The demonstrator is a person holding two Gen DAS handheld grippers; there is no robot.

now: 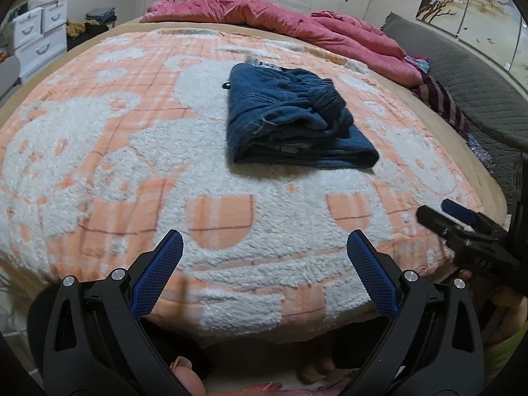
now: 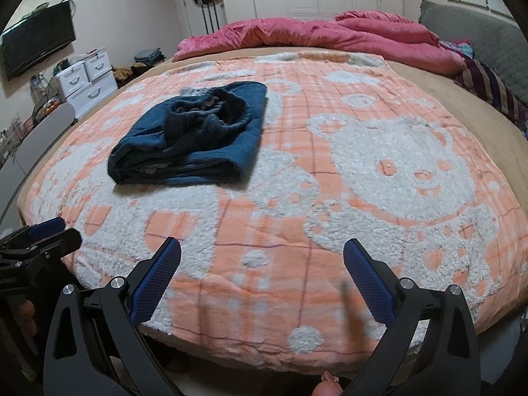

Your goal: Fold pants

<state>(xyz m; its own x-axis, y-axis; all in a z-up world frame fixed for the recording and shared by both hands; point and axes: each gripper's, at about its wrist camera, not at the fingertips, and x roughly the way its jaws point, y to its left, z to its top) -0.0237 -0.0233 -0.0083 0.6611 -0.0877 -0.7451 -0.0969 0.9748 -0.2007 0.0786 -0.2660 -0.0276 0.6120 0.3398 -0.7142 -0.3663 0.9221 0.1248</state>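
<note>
Dark blue pants [image 1: 293,118] lie folded in a compact bundle on the orange and white fleece blanket [image 1: 132,165], waistband bunched on top. They also show in the right wrist view [image 2: 188,138], left of centre. My left gripper [image 1: 265,242] is open and empty, held back over the bed's near edge, well short of the pants. My right gripper [image 2: 262,250] is open and empty, also at the near edge. The right gripper shows in the left wrist view [image 1: 462,227] at the right; the left gripper shows in the right wrist view [image 2: 39,234] at the left.
A pink duvet [image 1: 280,16] is heaped along the far side of the bed. A grey headboard [image 1: 478,92] and striped cloth [image 1: 439,99] are at the right. White drawers [image 2: 85,79] and a wall television [image 2: 36,39] stand to the left.
</note>
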